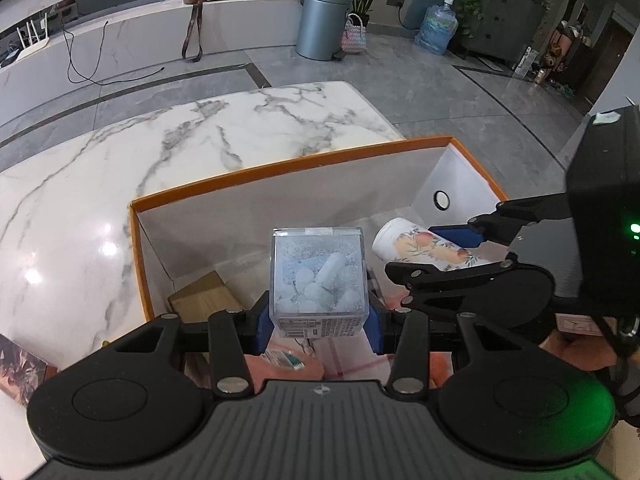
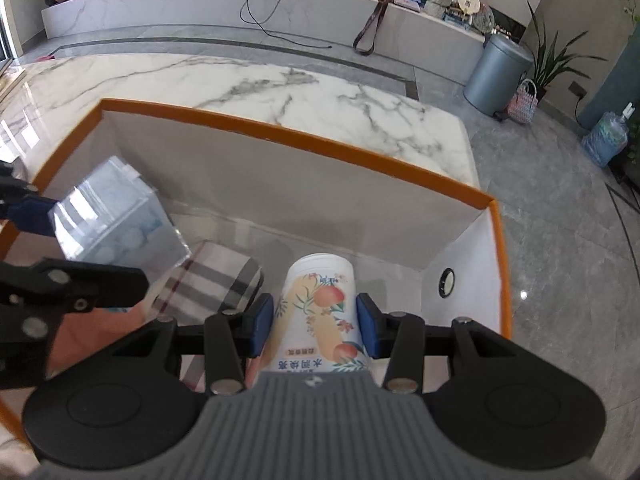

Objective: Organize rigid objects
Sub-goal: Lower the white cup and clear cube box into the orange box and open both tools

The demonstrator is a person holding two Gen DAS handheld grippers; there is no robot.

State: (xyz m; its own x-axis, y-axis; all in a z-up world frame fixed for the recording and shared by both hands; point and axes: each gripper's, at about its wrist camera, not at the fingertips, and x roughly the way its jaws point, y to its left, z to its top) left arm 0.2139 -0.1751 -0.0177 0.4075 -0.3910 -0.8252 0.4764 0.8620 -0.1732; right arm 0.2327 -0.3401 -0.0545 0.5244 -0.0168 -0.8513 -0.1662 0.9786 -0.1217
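Note:
My left gripper (image 1: 318, 320) is shut on a clear plastic cube box (image 1: 318, 276) with pale blue-white pieces inside, held over the orange-rimmed white box (image 1: 288, 166). My right gripper (image 2: 316, 326) is shut on a white bottle (image 2: 320, 308) printed with peaches, also inside the box's opening. In the left wrist view the right gripper (image 1: 448, 252) and the bottle (image 1: 416, 244) show at the right. The right wrist view shows the clear cube (image 2: 116, 216) and the left gripper's blue pad at the left. A hand shows under each tool.
Inside the box lie a brown cardboard carton (image 1: 204, 300), a plaid-patterned box (image 2: 216, 280) and a pink packet (image 1: 288, 364). The box stands on a white marble table (image 1: 240, 128). A patterned item (image 1: 20, 364) lies at the table's left edge. The grey floor holds a bin (image 1: 324, 24).

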